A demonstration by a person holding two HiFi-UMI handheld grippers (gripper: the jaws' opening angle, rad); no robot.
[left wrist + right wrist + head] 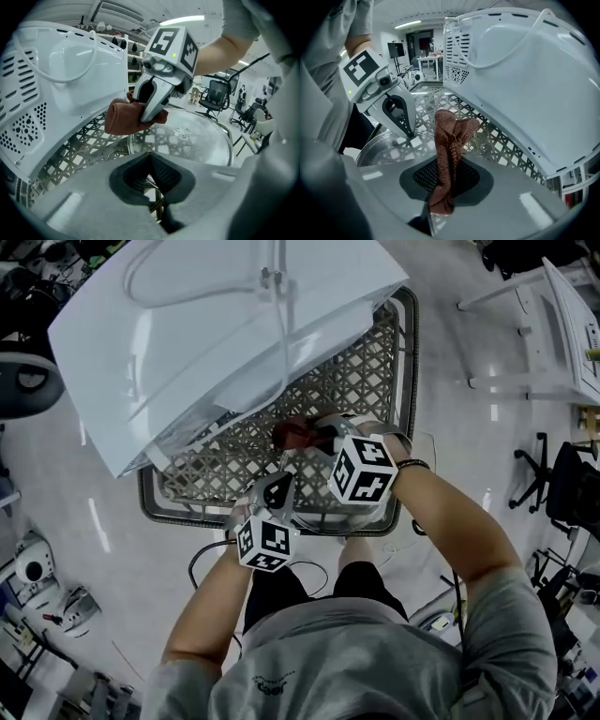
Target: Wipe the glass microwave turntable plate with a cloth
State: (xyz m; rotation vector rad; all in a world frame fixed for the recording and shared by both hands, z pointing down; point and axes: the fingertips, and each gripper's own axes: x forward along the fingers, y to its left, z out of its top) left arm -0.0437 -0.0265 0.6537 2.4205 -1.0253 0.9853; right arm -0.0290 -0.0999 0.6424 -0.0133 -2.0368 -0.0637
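Glass turntable plate (197,140) lies on the lattice tabletop (366,381), at lower centre of the head view, beside the white microwave (216,324).
Left gripper (408,132) is closed on the plate's near rim. Right gripper (149,115) is clamped on the reddish-brown cloth (450,140), at the plate's upper-left rim in the left gripper view.

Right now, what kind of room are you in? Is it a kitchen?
Probably a lab or office workroom, not a kitchen: black office chairs and a white desk stand nearby, and the microwave rests on a lattice table.
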